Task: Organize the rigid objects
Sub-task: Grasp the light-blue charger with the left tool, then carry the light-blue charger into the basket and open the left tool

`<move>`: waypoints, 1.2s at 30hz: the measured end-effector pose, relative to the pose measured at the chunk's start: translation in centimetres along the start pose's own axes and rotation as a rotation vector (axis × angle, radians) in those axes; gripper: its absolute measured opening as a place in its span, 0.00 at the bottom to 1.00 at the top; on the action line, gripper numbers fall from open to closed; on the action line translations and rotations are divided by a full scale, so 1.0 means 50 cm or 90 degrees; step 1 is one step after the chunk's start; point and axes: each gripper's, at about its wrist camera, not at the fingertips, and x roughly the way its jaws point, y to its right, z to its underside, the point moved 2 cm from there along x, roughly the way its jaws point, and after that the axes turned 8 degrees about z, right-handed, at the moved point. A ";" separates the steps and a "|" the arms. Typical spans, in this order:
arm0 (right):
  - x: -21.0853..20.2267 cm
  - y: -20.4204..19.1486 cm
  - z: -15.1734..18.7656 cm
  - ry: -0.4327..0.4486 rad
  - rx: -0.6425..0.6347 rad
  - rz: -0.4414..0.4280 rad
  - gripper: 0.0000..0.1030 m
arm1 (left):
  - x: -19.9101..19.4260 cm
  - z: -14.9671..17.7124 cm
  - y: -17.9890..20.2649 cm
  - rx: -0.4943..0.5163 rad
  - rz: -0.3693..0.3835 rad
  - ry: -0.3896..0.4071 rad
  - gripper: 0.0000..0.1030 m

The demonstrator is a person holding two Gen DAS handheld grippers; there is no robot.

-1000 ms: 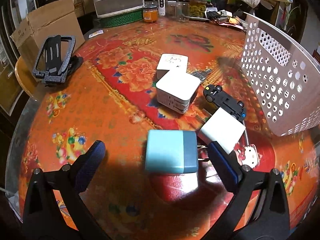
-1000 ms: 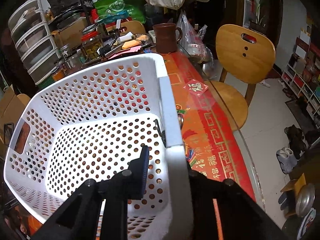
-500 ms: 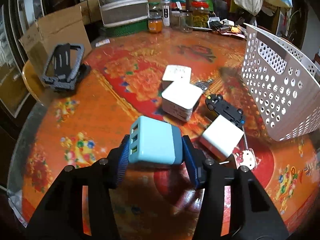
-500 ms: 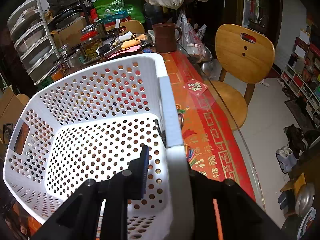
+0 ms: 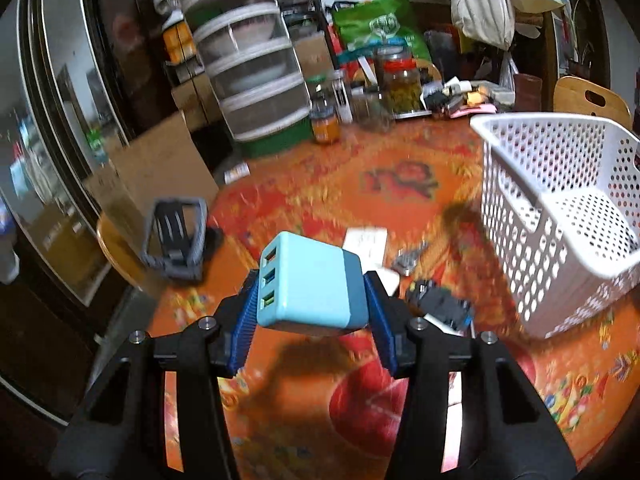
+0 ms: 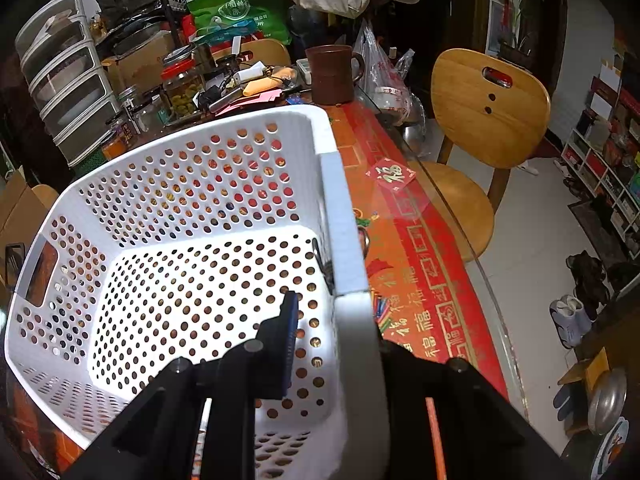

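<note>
- The left gripper is clamped on a blue USB charger, its ribbed blue pads pressing the two flanks; the charger hangs clear above the table.
- The charger is a rounded plastic cube, pale blue with a darker teal band on one end, and three USB ports stacked on the face turned toward the camera's left.
- Just beyond it on the orange floral tablecloth lie a flat white adapter, a small metal piece that may be a key (blur makes it hard to tell), and a black toy car.
- A grey phone stand sits tilted near the table's left edge.
- The white perforated basket stands to the right of the charger, well apart from it.
- The right gripper grips the white basket's rim, one finger inside the wall and the other hidden outside it.
- The basket is rigid plastic, dotted with round holes, with a slot handle at its far end.
- Beside it, a red square sticker bears the gold character 福, repeated along the cloth's border.
</note>
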 end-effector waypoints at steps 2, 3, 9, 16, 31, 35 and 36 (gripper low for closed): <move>0.000 0.000 0.000 0.000 -0.001 0.000 0.18 | -0.013 -0.029 0.010 0.008 -0.008 0.010 0.46; 0.000 0.000 0.000 0.000 -0.001 0.000 0.18 | -0.021 -0.043 0.016 0.009 -0.013 0.018 0.46; 0.000 -0.001 0.000 0.000 -0.002 0.001 0.18 | -0.069 -0.137 0.096 0.065 -0.014 0.063 0.46; 0.003 -0.001 -0.002 -0.004 0.002 -0.002 0.18 | -0.071 -0.207 0.226 0.146 -0.001 0.067 0.46; 0.004 -0.002 -0.002 -0.003 0.002 -0.002 0.18 | 0.020 -0.232 0.405 0.225 0.042 0.019 0.46; 0.004 -0.001 -0.002 -0.003 0.002 -0.003 0.18 | 0.043 -0.225 0.437 0.238 0.062 -0.004 0.46; 0.004 -0.002 -0.002 -0.003 0.002 -0.002 0.18 | 0.048 -0.222 0.445 0.243 0.064 -0.011 0.47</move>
